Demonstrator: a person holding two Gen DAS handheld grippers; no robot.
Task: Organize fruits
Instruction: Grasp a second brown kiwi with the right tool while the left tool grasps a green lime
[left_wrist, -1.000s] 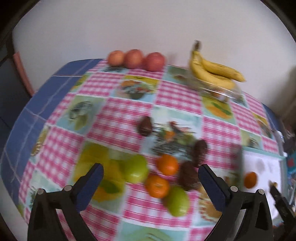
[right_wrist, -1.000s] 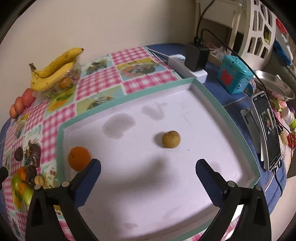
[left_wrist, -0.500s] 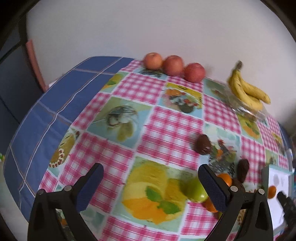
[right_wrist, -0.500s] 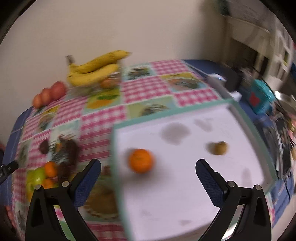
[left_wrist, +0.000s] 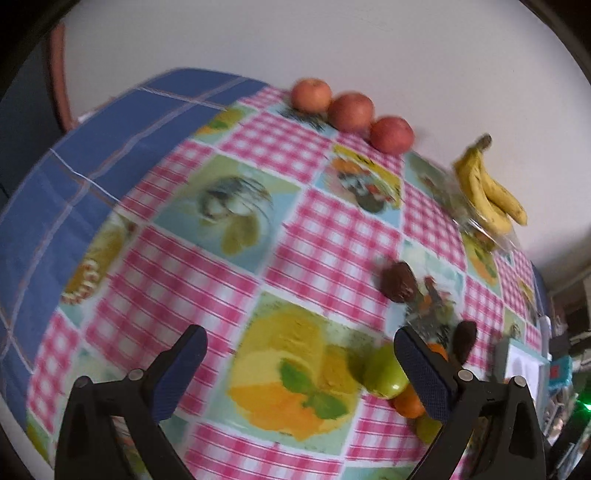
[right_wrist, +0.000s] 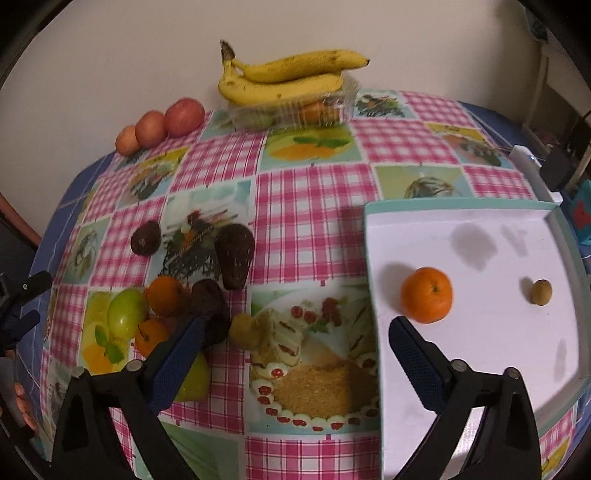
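We hold both grippers empty: left gripper (left_wrist: 299, 363) jaws apart, right gripper (right_wrist: 295, 349) jaws apart but just closing slightly. An orange (right_wrist: 426, 294) lies on the tray (right_wrist: 480, 424), right; fruits (right_wrist: 162, 295) cluster left.

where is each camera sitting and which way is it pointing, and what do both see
Left wrist view: sits on the left gripper, angled down over the checked tablecloth toward the wall; its two open fingers show, nothing between them.
Right wrist view: sits on the right gripper, angled down where the cloth meets the white tray; its open fingers show, and the left gripper's tip at the left edge.
Shared: three apples, the bananas and the loose fruit cluster.
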